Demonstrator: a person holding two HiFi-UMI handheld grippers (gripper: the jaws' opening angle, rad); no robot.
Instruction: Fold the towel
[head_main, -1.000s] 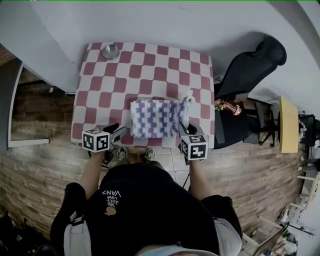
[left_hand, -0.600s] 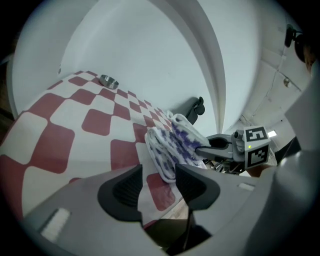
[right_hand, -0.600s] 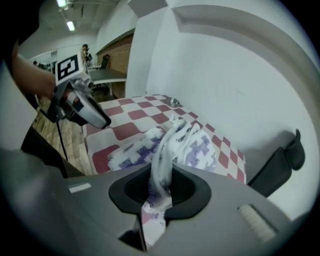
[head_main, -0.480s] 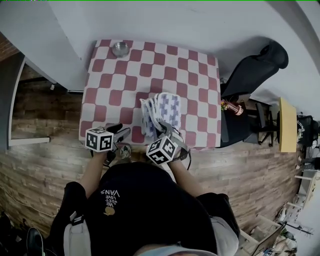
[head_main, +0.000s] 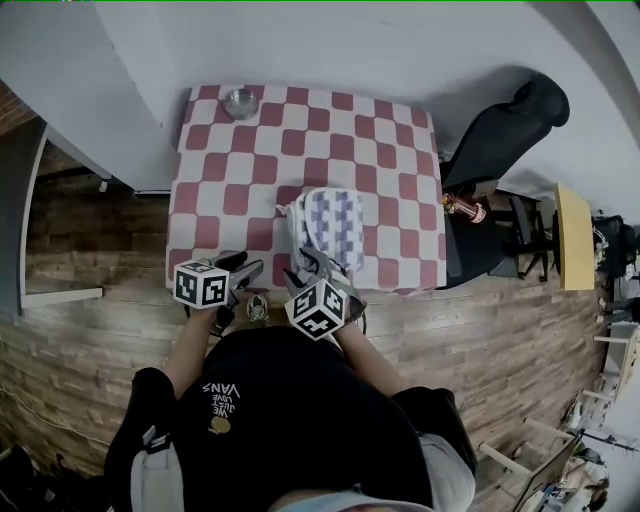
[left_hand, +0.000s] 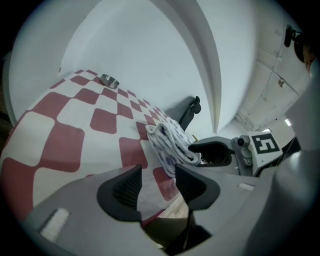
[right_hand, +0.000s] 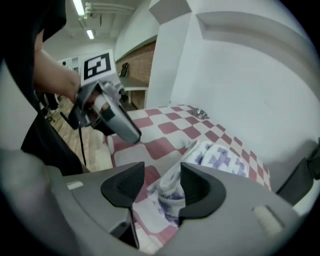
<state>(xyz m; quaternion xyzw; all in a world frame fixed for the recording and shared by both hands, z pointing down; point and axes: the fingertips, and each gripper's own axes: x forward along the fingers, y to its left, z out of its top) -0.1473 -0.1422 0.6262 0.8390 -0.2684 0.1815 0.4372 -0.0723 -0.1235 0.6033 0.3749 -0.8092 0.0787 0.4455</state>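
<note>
**Towel lying doubled near the table's front edge, both grippers open**

The towel (head_main: 328, 224) is lying folded over on itself on the checkered table (head_main: 225, 160), near the front edge and right of centre. Its near end is being covered in the head view by the right gripper (head_main: 302, 268), so the number of layers is hard to make out.

That gripper's jaws have just been opening. They are standing apart around a rumpled fold without pressing on it. The left gripper (head_main: 241, 270) is hovering just beside it, jaws parted over bare cloth.

A second ago the towel was spreading wider, with its right end lifted.
</note>
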